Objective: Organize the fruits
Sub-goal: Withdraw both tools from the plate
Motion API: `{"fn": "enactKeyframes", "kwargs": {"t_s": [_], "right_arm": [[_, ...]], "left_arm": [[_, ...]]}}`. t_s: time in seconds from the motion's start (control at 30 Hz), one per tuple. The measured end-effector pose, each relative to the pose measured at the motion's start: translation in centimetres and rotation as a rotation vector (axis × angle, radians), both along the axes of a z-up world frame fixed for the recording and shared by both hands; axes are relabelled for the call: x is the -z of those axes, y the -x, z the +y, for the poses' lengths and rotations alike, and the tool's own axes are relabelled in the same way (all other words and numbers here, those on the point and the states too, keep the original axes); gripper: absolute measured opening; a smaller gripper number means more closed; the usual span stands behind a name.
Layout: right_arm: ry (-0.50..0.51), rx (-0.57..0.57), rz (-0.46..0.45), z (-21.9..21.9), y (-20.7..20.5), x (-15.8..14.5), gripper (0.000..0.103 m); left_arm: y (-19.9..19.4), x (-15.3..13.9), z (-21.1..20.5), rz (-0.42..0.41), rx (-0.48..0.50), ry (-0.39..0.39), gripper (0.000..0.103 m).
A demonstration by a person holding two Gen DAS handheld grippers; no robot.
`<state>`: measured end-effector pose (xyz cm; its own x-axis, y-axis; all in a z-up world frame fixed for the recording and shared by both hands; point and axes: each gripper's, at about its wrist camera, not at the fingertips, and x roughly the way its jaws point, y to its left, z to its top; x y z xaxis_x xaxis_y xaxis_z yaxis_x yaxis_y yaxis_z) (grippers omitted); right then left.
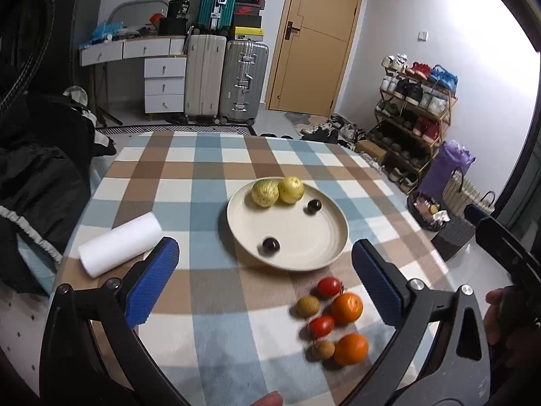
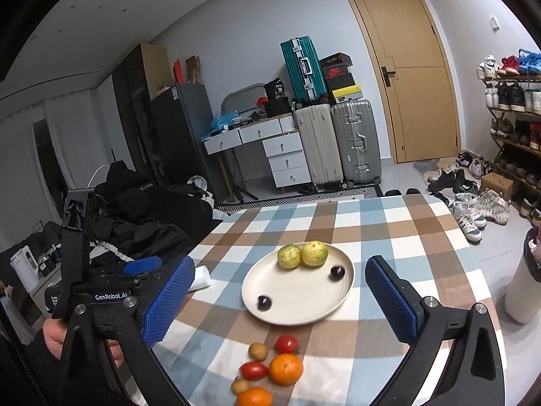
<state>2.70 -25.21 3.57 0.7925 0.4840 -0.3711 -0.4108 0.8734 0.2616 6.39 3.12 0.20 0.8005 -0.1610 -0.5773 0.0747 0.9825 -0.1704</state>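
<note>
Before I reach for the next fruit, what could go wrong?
The two dark plums lie loose on the plate; a bump could send them rolling off. The six fruits left on the cloth are bunched tight, so wide jaws around an orange may knock a tomato away.

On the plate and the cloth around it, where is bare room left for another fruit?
Free: the plate's middle, between the two yellow-green fruits and the near dark plum; also the cloth between the plate and the paper roll. Crowded: the cluster of oranges, tomatoes and small brown fruits near the plate.
</note>
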Motion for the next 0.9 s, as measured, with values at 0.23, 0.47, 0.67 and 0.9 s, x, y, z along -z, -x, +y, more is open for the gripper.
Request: {"fn": "enactKeyframes", "kwargs": {"t_s": [0.23,0.47,0.67,0.9], "right_arm": [[0.032,0.03,0.026,0.3,3.1,1.4,0.103],[0.048,0.022,0.101,0.6,5.2,4.6,0.103],[0.088,0.002,0.173,1.8,6.2,7.6,0.103],[0.091,-0.025,0.236,3.2,5.8,10.6,0.103]], "left_arm": [[3.6,1.7,-1.7,0.035,0.017,-0.017,0.102],[4.9,5.0,-1.9,0.077,0.012,-0.01,0.102],[5.0,7.8,-1.3,0.12,0.008,-0.011,0.102],[4.8,9.6,-0.2,0.149,0.004,-0.009,0.102]]}}
